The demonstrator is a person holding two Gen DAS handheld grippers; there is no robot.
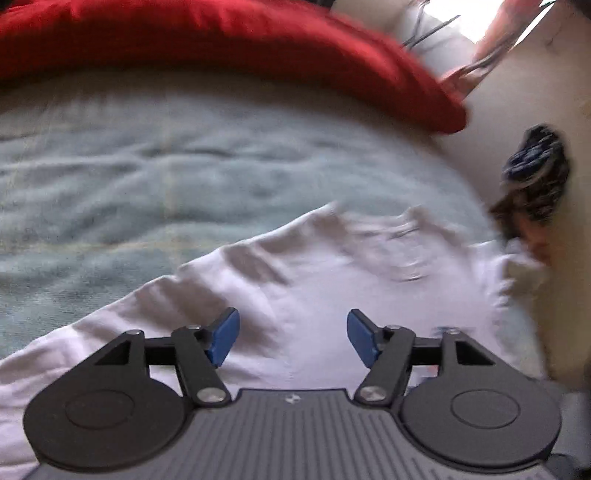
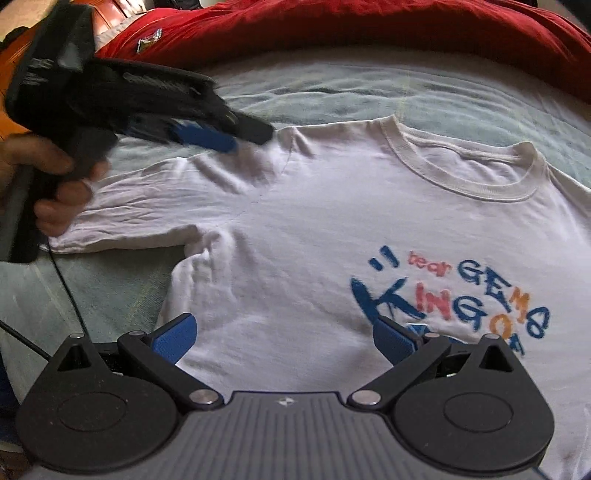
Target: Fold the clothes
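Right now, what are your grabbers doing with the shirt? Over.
Left gripper open, over the sleeve side. Right gripper open, above the chest. White T-shirt flat, front up, unfolded. Red cloth beyond the collar, apart from the shirt.

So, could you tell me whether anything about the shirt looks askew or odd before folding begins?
Mostly fine: the white T-shirt lies face up on the blue blanket. Only its sleeve is wrinkled and bunched at the armpit, near the left gripper. No stains or damage visible.
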